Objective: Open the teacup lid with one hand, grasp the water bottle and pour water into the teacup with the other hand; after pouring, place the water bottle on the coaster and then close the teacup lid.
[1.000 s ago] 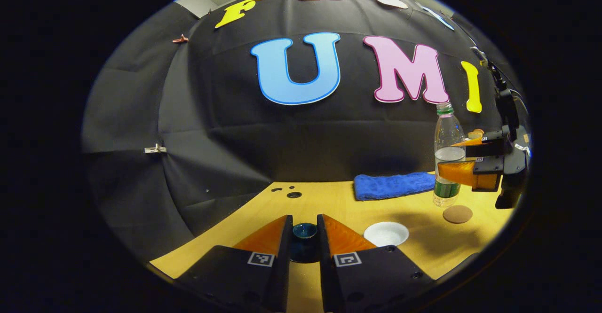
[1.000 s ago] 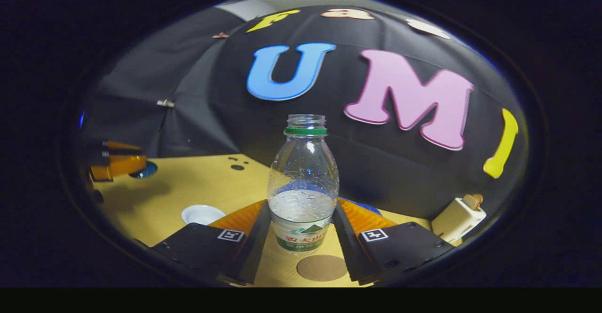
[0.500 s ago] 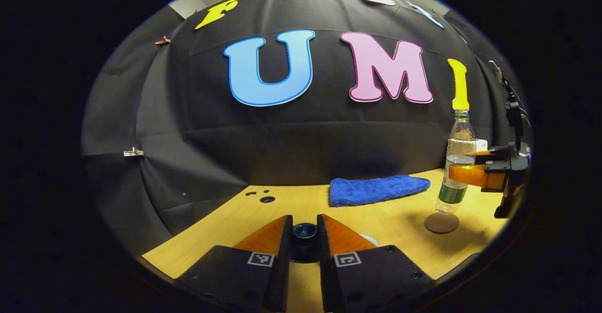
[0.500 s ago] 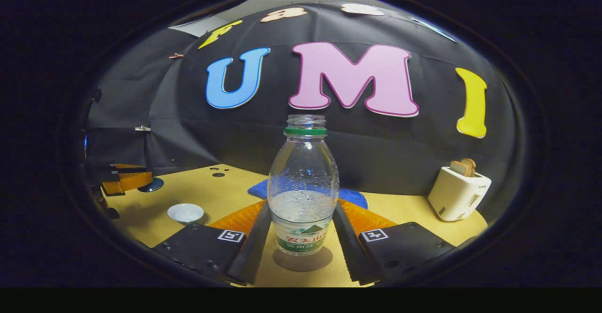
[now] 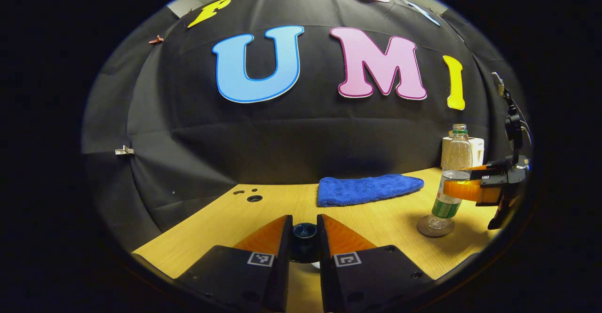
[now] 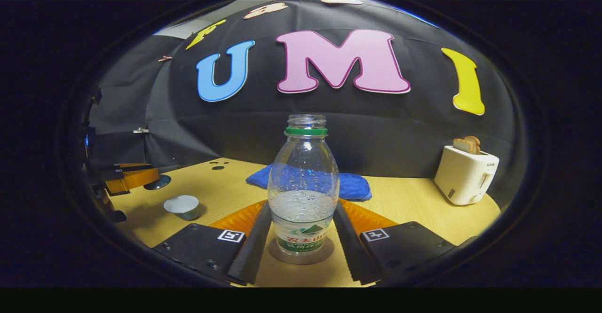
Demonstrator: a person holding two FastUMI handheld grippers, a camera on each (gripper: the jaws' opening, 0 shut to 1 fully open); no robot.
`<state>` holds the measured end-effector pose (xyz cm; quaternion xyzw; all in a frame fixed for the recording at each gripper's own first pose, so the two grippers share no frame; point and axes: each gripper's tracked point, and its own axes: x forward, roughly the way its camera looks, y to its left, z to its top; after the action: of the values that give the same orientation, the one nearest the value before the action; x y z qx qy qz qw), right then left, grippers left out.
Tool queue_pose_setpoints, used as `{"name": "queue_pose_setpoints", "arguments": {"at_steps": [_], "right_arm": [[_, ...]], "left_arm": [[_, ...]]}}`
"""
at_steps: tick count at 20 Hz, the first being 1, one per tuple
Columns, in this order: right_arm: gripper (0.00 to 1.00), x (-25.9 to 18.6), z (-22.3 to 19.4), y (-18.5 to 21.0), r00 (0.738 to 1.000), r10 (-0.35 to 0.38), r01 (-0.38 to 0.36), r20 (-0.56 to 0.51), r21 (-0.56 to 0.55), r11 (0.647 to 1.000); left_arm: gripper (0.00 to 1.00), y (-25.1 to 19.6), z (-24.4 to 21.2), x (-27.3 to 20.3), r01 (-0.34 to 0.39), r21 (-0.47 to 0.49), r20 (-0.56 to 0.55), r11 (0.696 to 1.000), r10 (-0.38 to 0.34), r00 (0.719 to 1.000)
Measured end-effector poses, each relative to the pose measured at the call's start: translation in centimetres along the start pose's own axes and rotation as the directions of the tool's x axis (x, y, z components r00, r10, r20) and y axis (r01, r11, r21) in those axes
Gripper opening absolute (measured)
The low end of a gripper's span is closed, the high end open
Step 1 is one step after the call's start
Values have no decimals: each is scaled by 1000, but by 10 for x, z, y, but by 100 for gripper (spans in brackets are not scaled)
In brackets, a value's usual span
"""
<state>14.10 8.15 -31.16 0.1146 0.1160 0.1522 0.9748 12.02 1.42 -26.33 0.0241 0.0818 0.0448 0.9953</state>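
1. Two orange fingers of the right gripper (image 6: 303, 238) press either side of the clear plastic water bottle with a green neck ring (image 6: 303, 186), capless and about half full.
2. Under it, the bottle stands upright on the round brown coaster (image 6: 301, 254).
3. Well off to that gripper's left, the left gripper (image 5: 304, 240) clamps the dark blue teacup lid (image 5: 304, 232) above the wooden table (image 5: 385, 219).
4. Near it sits the small white teacup (image 6: 181, 206), uncovered.
5. Beyond the bottle lies a folded blue towel (image 6: 350, 186); to the right stands a white toaster holding bread (image 6: 465, 174).
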Motion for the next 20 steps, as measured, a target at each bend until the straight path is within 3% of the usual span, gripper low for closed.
{"name": "queue_pose_setpoints", "arguments": {"at_steps": [7,11,14,17,18,19,20], "right_arm": [[76,10,0,5,1000,-17,17,-2,-28,999],[82,10,-10,7,999,-5,4,-35,-23,1000],[94,7,-14,6,999,-6,5,-49,-10,1000],[96,4,-15,4,999,-12,12,-53,1,1000],[92,2,-16,3,998,-13,13,-55,3,1000],[97,-1,-17,3,998,-13,14,-58,4,1000],[97,-4,-18,2,998,-12,13,-61,2,1000]], "left_arm": [[27,0,-4,4,-2,3,-5,1000,2,1000],[27,-3,-7,6,1,0,-11,1000,-1,1000],[27,-7,-7,7,9,0,-13,1000,-9,1000],[27,-13,-10,9,20,-8,-20,1000,-20,1000],[27,-16,-13,9,23,-14,-23,1000,-24,999],[31,-19,-15,11,26,-17,-28,1000,-26,999],[27,-22,-17,12,30,-20,-31,999,-30,999]]}}
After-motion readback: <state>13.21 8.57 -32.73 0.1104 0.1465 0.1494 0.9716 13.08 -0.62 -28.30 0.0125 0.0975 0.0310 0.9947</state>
